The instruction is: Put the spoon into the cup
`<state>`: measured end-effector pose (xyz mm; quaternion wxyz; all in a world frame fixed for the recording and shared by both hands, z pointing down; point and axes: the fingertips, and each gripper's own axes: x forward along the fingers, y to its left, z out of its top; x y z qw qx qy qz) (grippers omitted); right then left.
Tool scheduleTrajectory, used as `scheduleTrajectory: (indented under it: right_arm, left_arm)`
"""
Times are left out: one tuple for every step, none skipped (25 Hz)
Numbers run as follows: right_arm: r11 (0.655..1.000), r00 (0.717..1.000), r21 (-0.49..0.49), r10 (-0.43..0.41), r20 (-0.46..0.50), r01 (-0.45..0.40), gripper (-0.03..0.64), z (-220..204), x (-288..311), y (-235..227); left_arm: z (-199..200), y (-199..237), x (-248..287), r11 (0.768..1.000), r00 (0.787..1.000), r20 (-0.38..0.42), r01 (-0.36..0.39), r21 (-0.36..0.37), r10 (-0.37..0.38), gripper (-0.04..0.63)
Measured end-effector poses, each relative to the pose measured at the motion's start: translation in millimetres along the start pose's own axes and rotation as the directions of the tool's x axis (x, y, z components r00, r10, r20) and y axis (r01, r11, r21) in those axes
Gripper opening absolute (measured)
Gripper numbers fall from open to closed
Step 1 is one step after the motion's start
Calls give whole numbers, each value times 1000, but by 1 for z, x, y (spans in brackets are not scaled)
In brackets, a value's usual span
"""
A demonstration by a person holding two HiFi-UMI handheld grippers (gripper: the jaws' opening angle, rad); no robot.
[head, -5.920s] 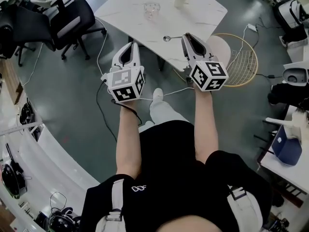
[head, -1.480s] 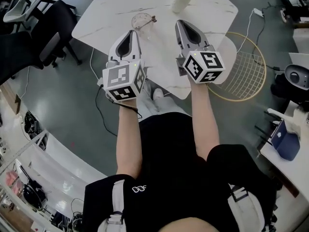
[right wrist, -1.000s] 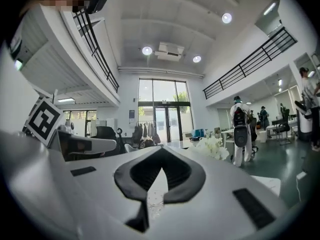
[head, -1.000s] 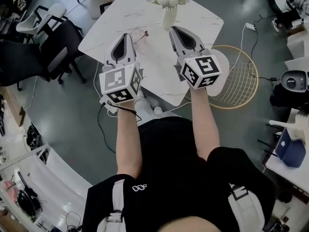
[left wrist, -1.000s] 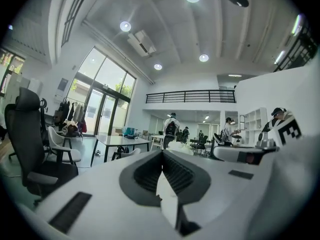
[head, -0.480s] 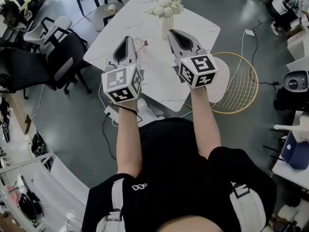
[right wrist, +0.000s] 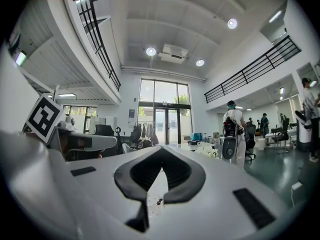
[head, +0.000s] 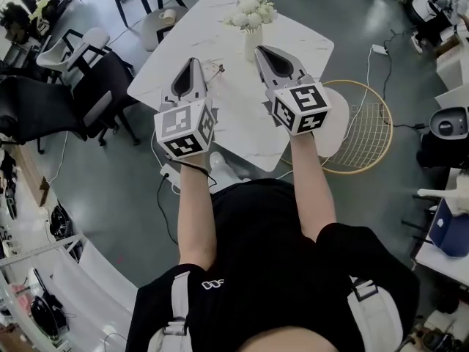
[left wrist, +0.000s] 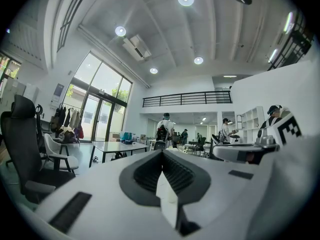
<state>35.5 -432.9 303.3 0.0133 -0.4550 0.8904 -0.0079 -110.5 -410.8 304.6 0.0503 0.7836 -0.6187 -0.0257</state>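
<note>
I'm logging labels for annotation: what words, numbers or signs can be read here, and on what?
No words or numbers can be read.
Left cube and right cube: square black-and-white code patterns, no letters.
Shirt logo: white, too small to read.

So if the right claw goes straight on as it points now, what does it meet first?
Probably the flower vase, just beyond the right claw; in its own view the flowers sit slightly right, so it might miss.

Flower vase (head: pixel 252 22) stands on white marble table (head: pixel 245 123).
</note>
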Motion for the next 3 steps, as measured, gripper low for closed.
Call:
scheduleTrajectory:
  right_arm:
    - [1000,1000,-1,0,0,0,6,0,0,0]
    - [1000,1000,-1,0,0,0,6,0,0,0]
    - [1000,1000,-1,0,-1,0,6,-1,0,-1]
  left_arm:
    - [0,0,0,1000,1000,-1,1,-1,-1,17]
    - [-1,0,1,1000,1000,-1,2,-1,-2,17]
    - [-1,0,1,1000,1000,-1,3,-1,-3,17]
